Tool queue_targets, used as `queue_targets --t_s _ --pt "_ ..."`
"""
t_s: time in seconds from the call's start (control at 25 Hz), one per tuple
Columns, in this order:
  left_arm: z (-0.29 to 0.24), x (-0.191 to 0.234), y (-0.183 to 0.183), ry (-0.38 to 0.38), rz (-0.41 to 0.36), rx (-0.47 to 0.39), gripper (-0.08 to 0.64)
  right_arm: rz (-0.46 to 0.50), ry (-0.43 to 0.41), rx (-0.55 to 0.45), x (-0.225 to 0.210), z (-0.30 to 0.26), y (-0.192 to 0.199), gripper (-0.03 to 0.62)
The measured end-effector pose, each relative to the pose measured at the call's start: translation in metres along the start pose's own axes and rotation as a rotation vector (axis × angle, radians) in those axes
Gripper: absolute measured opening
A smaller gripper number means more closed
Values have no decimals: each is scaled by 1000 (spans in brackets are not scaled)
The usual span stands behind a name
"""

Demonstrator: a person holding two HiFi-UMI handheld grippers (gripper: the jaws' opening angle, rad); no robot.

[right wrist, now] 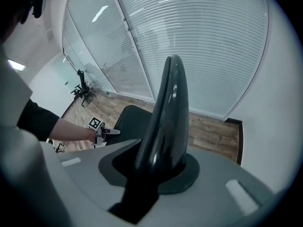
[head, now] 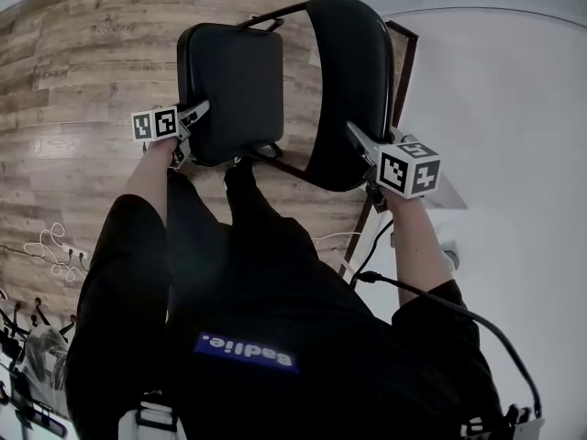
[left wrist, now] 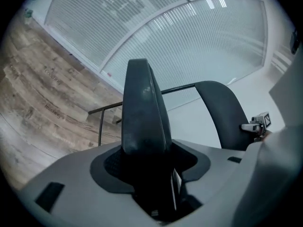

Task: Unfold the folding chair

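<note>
A black folding chair stands in front of me on the wood floor. In the head view its padded seat (head: pixel 229 90) is at the left and its curved backrest (head: pixel 344 90) at the right. My left gripper (head: pixel 194 117) holds the seat's left edge; in the left gripper view the seat (left wrist: pixel 142 112) fills the space between the jaws. My right gripper (head: pixel 359 143) is shut on the lower rim of the backrest, which rises edge-on between the jaws as a glossy black backrest (right wrist: pixel 168 112) in the right gripper view. Each gripper shows small in the other's view.
The chair's dark metal frame (head: pixel 404 71) stands close to a white wall (head: pixel 514 108) on the right. Loose white cables (head: pixel 55 250) lie on the floor at the left. A black cable (head: pixel 431 296) runs along my right arm. A glass partition with blinds (left wrist: pixel 189 41) stands beyond.
</note>
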State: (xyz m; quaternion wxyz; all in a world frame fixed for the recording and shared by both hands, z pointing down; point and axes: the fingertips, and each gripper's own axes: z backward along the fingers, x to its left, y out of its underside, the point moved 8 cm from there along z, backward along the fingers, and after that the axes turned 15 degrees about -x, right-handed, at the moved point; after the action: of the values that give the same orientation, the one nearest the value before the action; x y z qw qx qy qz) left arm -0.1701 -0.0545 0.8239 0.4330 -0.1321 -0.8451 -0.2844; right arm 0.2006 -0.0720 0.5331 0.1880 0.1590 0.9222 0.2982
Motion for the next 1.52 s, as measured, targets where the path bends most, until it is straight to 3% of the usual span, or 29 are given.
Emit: queue_targets --t_s 0.32,0.68,1.52 --pt "21 141 3 -39 104 19 242 -15 -20 15 42 -82 27 81" --pt "21 212 17 9 152 12 270 -63 -44 -14 33 -99 55 81" --pt "20 263 29 92 156 -110 328 -129 -103 -80 10 -97 80 81"
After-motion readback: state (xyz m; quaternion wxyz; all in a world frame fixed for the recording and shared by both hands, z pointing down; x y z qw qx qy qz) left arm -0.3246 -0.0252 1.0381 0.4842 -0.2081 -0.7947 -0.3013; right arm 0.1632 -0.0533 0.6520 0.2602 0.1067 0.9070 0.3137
